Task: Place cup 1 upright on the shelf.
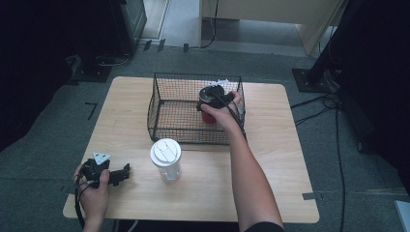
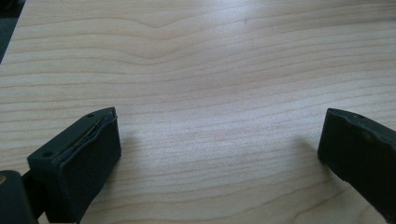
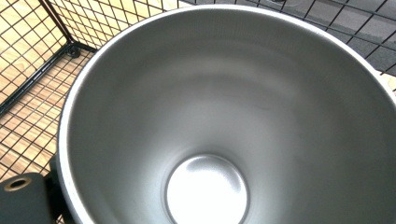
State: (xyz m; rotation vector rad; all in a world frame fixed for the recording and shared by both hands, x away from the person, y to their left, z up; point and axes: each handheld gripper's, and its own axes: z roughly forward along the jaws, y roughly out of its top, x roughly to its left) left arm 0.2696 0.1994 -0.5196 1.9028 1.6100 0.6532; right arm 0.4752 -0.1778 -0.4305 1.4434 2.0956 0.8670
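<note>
The right gripper (image 1: 212, 99) is held over the far right corner of a black wire basket (image 1: 164, 108), directly above a red cup (image 1: 209, 116) that is seen inside the basket, just below the gripper. In the right gripper view, the steel inside of the cup (image 3: 224, 140) is looked straight into, with the basket mesh behind it and one black jaw at the lower left against the cup's outer wall; whether the cup is clamped cannot be told. The left gripper (image 1: 121, 174) is held low over the wooden surface (image 1: 270, 159) at its near left, its jaws spread wide with bare wood between them. A clear jar with a white lid (image 1: 166, 158) stands just to the right of the left gripper, in front of the basket.
</note>
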